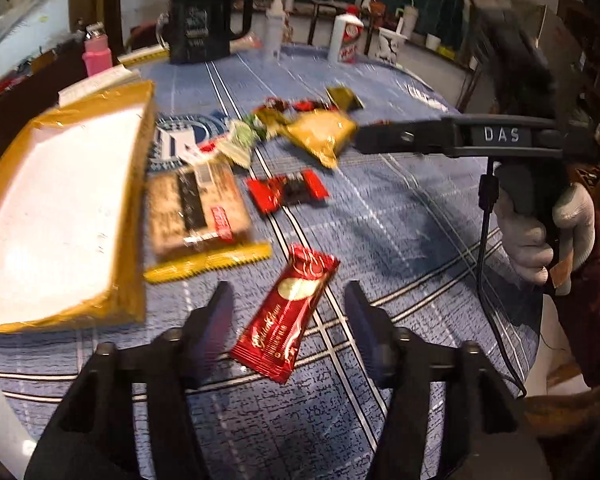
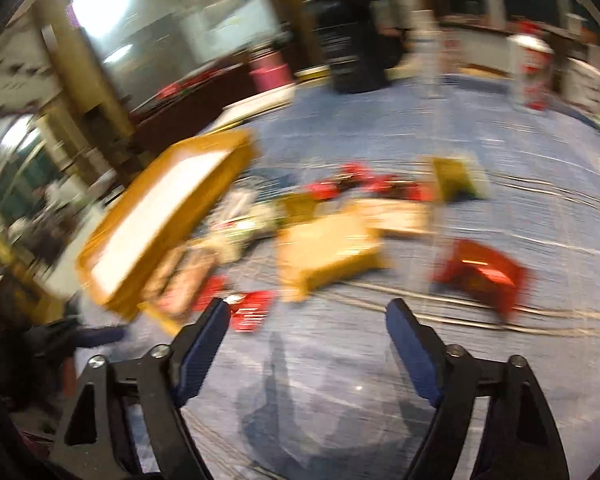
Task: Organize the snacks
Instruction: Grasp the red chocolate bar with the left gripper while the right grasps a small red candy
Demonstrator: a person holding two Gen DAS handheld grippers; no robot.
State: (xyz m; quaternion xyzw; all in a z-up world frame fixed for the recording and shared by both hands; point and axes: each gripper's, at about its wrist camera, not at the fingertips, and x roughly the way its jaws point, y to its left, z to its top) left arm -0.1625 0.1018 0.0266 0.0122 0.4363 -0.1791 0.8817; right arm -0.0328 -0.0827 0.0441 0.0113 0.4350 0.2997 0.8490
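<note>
1. Looking over a desk (image 1: pixel 380 216) under a blue cloth with white and dark stripes; a dark pitcher (image 1: pixel 198 20), a pink bottle (image 1: pixel 97 51) and a white canister with red print (image 1: pixel 347 38) stand along the far edge, and shelving shows at the right of the room.
2. My left gripper (image 1: pixel 288 312) hangs low over the cloth, jaws spread wide and holding nothing; a red coffee sachet (image 1: pixel 288 312) lies flat between the fingers, touching neither as far as I can see.
3. Left of that sits a yellow-taped box (image 1: pixel 60 216) with a white inside, and just beside it a brown snack pack (image 1: pixel 198 210) lies on a yellow strip.
4. Further out I see a small red packet (image 1: pixel 286 191), then a loose heap of wrappers with a mustard-yellow pouch (image 1: pixel 324 134) at its right edge.
5. My gloved right hand (image 1: pixel 540 232) grips its handle at the right, and the right gripper (image 1: pixel 364 136) reaches in sideways, tip at the yellow pouch; whether they touch I cannot tell.
6. On the right wrist view everything is badly smeared, but the right gripper's (image 2: pixel 308 312) jaws stand well apart and empty, with the pouch (image 2: pixel 328 252) ahead on the cloth and a red packet (image 2: pixel 480 272) off to the right.
</note>
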